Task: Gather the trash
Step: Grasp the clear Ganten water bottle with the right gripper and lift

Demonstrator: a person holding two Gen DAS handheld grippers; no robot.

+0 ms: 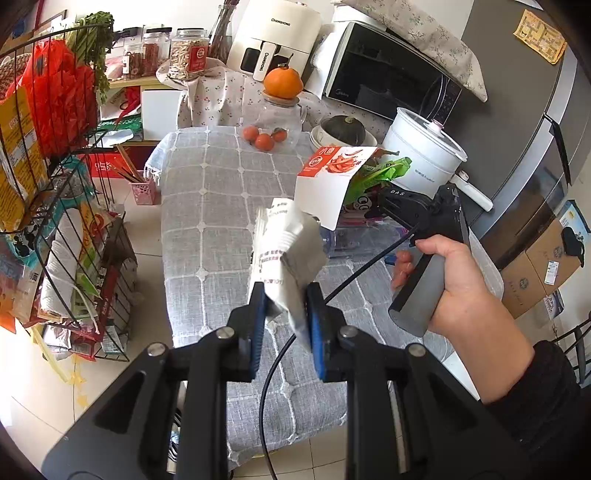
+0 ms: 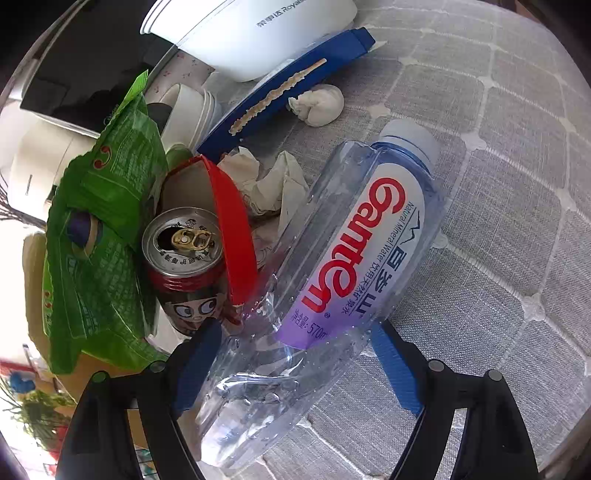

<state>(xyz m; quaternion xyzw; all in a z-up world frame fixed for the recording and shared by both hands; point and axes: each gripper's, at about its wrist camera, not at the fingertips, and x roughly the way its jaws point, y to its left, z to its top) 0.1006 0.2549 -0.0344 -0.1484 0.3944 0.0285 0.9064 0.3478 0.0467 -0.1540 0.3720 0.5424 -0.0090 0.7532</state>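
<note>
The grey checked tablecloth (image 2: pixel 517 184) has a clear plastic Ganten water bottle (image 2: pixel 332 266) lying on it, sitting between the right gripper (image 2: pixel 295 365)'s spread, released jaws. Beside it is an opened red drink can (image 2: pixel 184 266). The left gripper (image 1: pixel 284 317) is clamped on a crumpled silver-white wrapper (image 1: pixel 284 251).

The left wrist view looks forward and down along the table (image 1: pixel 207 221) toward the counter's microwave (image 1: pixel 391 77), taking in the right hand (image 1: pixel 458 280). The right wrist view sits close above the bottle (image 2: pixel 354 266) and can (image 2: pixel 184 258). Both share the grey cloth and white pot (image 2: pixel 251 33).
</note>
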